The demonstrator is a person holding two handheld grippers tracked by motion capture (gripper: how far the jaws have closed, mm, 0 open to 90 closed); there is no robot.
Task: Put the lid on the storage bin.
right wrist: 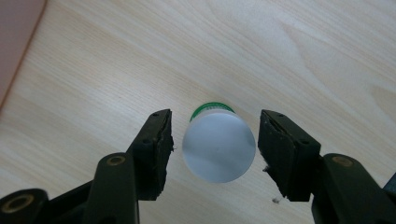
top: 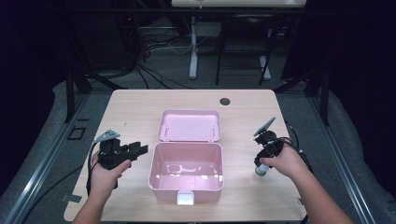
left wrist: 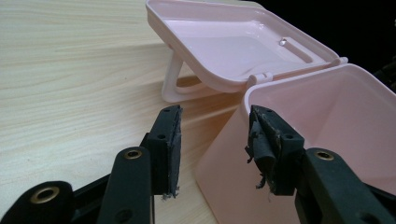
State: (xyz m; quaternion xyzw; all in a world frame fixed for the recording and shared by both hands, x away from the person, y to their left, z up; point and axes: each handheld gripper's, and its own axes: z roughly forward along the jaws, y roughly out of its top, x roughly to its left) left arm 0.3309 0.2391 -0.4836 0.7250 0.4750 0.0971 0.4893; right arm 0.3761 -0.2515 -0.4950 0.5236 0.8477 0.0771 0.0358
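Pink box [top: 186, 179]: no lettering, brand or number readable on its walls or its open lid [top: 189, 125].
White bottle [right wrist: 218, 147]: blank bottom face towards the camera; nothing readable on its green band.
Wooden table [top: 140, 105]: plain wood grain, no sign or label to read.
Left gripper [left wrist: 215, 140]: black jaws without any marking.
Right gripper [right wrist: 215, 154]: black jaws without any marking.
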